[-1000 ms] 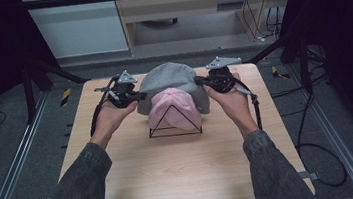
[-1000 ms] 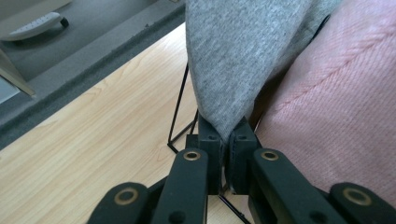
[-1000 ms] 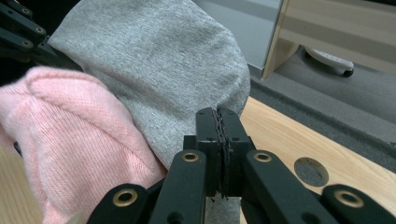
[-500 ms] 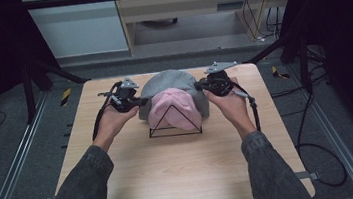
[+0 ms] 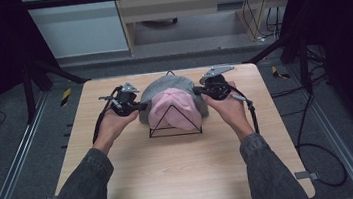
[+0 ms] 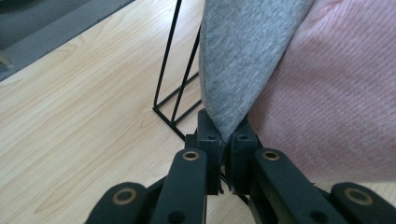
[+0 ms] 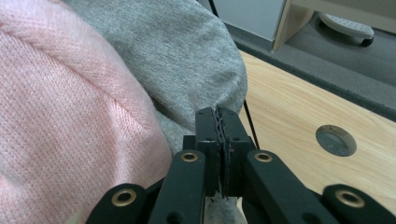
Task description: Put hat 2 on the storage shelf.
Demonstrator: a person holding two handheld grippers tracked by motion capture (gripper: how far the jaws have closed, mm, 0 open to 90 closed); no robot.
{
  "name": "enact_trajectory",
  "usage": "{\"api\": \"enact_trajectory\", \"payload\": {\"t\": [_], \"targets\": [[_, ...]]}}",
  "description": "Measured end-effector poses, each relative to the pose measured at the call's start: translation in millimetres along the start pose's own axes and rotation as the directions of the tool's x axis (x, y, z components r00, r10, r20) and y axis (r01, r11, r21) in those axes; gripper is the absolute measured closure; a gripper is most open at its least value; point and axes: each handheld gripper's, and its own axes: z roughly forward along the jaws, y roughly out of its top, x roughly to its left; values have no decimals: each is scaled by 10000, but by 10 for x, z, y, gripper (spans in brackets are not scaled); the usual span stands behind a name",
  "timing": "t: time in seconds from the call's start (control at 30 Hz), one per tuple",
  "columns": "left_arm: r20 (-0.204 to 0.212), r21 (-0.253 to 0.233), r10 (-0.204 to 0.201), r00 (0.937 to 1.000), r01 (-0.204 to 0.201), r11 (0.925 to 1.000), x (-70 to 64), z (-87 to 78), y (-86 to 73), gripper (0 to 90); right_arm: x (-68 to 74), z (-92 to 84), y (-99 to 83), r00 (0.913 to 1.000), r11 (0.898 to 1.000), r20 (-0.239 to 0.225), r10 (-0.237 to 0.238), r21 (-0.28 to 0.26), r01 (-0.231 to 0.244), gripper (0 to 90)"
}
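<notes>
A grey knit cap [image 5: 170, 86] hangs over a black wire stand [image 5: 175, 125] at the back middle of the table, behind a pink knit cap [image 5: 172, 108] on the same stand. My left gripper [image 5: 141, 106] is shut on the grey cap's left edge [image 6: 233, 88], with the fabric pinched between the pads. My right gripper [image 5: 199, 93] is shut on the grey cap's right edge [image 7: 187, 74]. In both gripper views the pink cap [image 6: 336, 93] [image 7: 60, 116] lies right beside the pinched grey cloth. The stand's wires [image 6: 175, 88] rise just beyond the left jaws.
The wooden table [image 5: 183, 174] has a wide bare front half. A round grey plug [image 7: 335, 140] sits in the tabletop near the right gripper. Beyond the far edge are grey floor, a cabinet [image 5: 80, 25] and cables [image 5: 315, 144] at the right.
Both hands have sunk a little with the grey cap's edges, drawing the cap lower over the stand. Both grips stay shut.
</notes>
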Motion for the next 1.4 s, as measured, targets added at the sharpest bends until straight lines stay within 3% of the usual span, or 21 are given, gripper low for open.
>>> {"api": "enact_trajectory", "payload": {"t": [0.27, 0.33, 0.47, 0.53, 0.57, 0.6, 0.67, 0.7, 0.83, 0.93, 1.1, 1.23, 1.4], "targets": [[-117, -102, -211, 9997, 210, 9997, 4, 22, -39, 769, 6, 6, -44, 9998, 9998, -106, 144, 109, -143, 841], [-276, -203, -356, 9990, 351, 9992, 14, 11, -58, 701, 3, -8, -53, 9998, 9998, -98, 197, 72, -197, 785], [-263, -382, -567, 9980, 557, 9977, 25, -42, -89, 650, 9, -83, -56, 9994, 9994, 96, 339, -109, -338, 624], [-308, -450, -589, 9978, 575, 9973, 18, -82, -91, 631, 9, -107, -54, 9991, 9990, 157, 404, -174, -401, 592], [-363, -478, -568, 9977, 550, 9973, 14, -105, -89, 577, 6, -155, -46, 9983, 9988, 338, 470, -179, -464, 524], [-448, -496, -561, 9974, 539, 9973, 6, -132, -85, 577, 6, -155, -46, 9983, 9988, 338, 470, -179, -464, 524], [-605, -595, -605, 9963, 569, 9966, -12, -191, -80, 468, 5, -260, -38, 9967, 9979, 609, 533, -395, -510, 431], [-873, -636, -544, 9947, 490, 9968, -22, -257, -80, 414, 14, -302, -37, 9956, 9975, 731, 579, -458, -546, 408], [-1066, -686, -553, 9928, 482, 9965, -62, -364, -112, 230, 32, -432, -67, 9947, 9969, 892, 518, -638, -462, 348], [-1122, -632, -548, 9922, 479, 9969, -133, -455, -187, 162, 64, -583, -179, 9910, 9971, 1221, 553, -591, -484, 269], [-897, -285, -319, 9955, 295, 9992, -278, -504, -395, 118, 98, -701, -377, 9888, 9970, 1341, 658, -487, -597, 206], [-707, -28, -201, 9973, 199, 9998, -382, -492, -593, 92, 150, -751, -640, 9883, 9973, 1336, 729, -54, -728, 168], [-524, 292, -153, 9985, 168, 9994, -484, -456, -810, 76, 212, -748, -822, 9888, 9973, 1343, 658, 241, -697, 154]]}}
